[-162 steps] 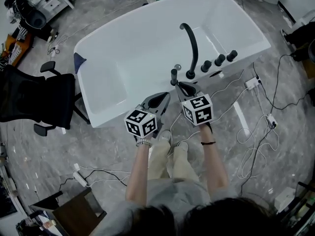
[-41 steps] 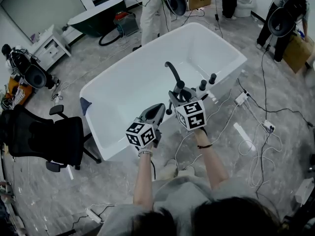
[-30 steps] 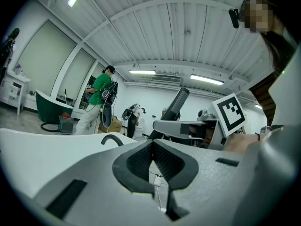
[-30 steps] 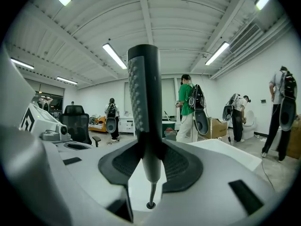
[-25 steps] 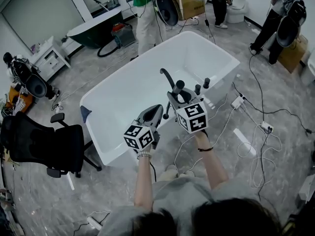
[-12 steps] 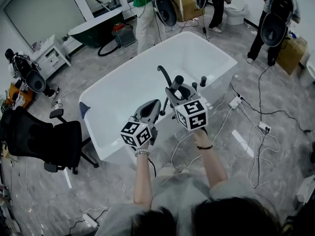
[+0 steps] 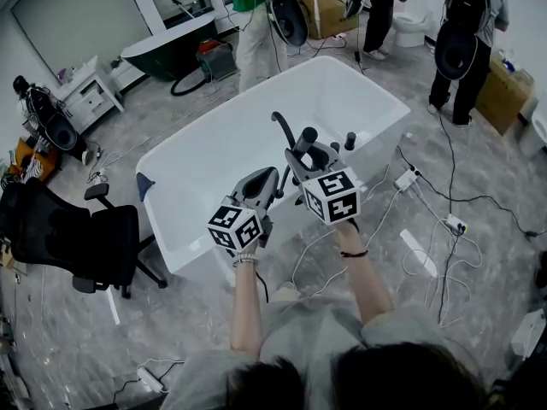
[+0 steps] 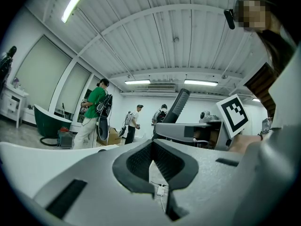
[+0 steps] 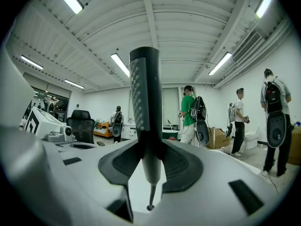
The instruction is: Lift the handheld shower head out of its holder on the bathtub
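Okay, right gripper (image 9: 146,160) jaws clamped on the shower head (image 9: 144,98), its handle upright between the pads. In the head view the shower head (image 7: 305,137) sits at frame centre, held over the near rim of the white bathtub (image 7: 214,156), just beside the curved black spout (image 7: 280,126). Left gripper (image 8: 153,149) jaws closed, nothing in them, lower left of the right gripper (image 7: 301,155). Office chair (image 7: 77,237) at left edge, people (image 7: 254,24) along the top.
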A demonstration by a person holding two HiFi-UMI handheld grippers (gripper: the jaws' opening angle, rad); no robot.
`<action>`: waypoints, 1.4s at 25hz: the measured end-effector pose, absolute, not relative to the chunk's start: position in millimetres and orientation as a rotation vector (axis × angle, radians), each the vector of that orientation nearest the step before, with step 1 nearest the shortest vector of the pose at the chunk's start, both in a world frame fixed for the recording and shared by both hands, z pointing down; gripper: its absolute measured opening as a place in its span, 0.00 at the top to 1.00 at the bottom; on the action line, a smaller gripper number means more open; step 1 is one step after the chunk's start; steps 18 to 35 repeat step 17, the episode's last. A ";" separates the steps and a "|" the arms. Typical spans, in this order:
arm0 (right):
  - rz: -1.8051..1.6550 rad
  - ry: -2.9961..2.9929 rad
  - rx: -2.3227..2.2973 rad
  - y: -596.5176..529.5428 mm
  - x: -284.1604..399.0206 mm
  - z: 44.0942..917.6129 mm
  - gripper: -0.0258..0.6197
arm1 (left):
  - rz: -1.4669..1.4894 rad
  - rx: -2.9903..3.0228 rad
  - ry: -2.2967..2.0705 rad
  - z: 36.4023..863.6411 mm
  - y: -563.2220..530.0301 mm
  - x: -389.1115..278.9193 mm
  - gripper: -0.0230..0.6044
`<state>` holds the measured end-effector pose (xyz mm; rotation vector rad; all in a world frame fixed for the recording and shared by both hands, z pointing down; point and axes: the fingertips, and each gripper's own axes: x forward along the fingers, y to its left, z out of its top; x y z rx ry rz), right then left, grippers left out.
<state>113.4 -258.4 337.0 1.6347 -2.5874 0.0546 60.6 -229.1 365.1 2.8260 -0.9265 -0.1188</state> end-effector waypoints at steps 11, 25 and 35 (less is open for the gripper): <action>0.062 -2.599 1.632 -257.4 116.5 337.4 0.76 | -0.110 2.832 -0.924 364.2 -229.1 63.6 0.96; 0.059 -2.604 1.623 -256.7 113.9 336.8 0.76 | -0.095 2.826 -0.914 366.9 -228.7 64.7 0.96; 0.059 -2.604 1.623 -256.7 113.9 336.8 0.76 | -0.095 2.826 -0.914 366.9 -228.7 64.7 0.96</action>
